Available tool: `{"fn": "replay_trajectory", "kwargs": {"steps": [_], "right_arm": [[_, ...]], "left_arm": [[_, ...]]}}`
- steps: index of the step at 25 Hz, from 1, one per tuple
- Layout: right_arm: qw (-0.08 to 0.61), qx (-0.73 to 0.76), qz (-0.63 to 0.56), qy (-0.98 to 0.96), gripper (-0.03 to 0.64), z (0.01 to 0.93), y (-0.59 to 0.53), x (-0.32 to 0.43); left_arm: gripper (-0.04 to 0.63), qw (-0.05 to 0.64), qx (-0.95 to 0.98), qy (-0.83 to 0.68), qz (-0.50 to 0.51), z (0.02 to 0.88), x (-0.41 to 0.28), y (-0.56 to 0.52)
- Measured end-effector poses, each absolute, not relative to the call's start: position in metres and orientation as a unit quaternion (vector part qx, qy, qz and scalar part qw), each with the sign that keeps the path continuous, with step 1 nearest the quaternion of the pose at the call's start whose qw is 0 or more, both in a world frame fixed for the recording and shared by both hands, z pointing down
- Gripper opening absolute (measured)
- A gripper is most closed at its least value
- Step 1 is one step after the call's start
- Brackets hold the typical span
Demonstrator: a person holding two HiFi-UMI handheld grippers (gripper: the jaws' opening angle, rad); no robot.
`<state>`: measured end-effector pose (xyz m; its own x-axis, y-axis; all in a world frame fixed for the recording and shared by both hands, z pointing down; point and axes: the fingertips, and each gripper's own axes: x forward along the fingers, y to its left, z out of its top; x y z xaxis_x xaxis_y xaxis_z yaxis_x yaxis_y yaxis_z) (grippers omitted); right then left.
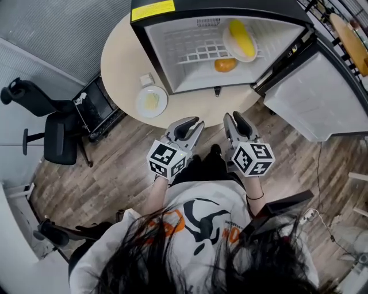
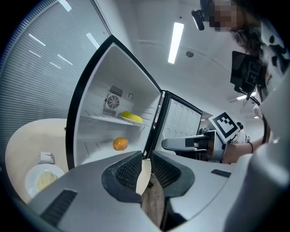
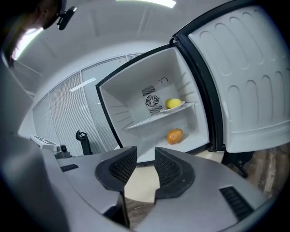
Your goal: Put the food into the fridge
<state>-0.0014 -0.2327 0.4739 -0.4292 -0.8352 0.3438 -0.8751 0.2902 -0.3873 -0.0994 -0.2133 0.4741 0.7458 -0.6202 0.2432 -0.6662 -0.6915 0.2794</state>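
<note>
The round beige table [image 1: 118, 63] bears the open fridge [image 1: 184, 40], a white plate [image 1: 152, 101] and a small box [image 1: 147, 79].

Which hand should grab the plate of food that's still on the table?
Left, probably. The plate lies left of the fridge, nearest the left gripper, whose jaws hold nothing. The right gripper faces the open fridge, farther away.

A round table [image 1: 118, 60] stands on a brown wood floor [image 1: 115, 166]. A black chair [image 1: 54, 138] is near it. Long lights [image 2: 174, 41] shine on the white ceiling.
</note>
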Motion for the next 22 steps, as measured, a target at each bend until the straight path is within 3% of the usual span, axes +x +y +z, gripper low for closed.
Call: {"fn": "replay_trajectory", "kwargs": {"steps": [22], "right_arm": [[0.039,0.51,0.245,-0.823,0.088,0.467,-0.139,0.05]], "left_arm": [[0.077,0.15,0.905,-0.392,0.077,0.457,-0.047,-0.131]]}}
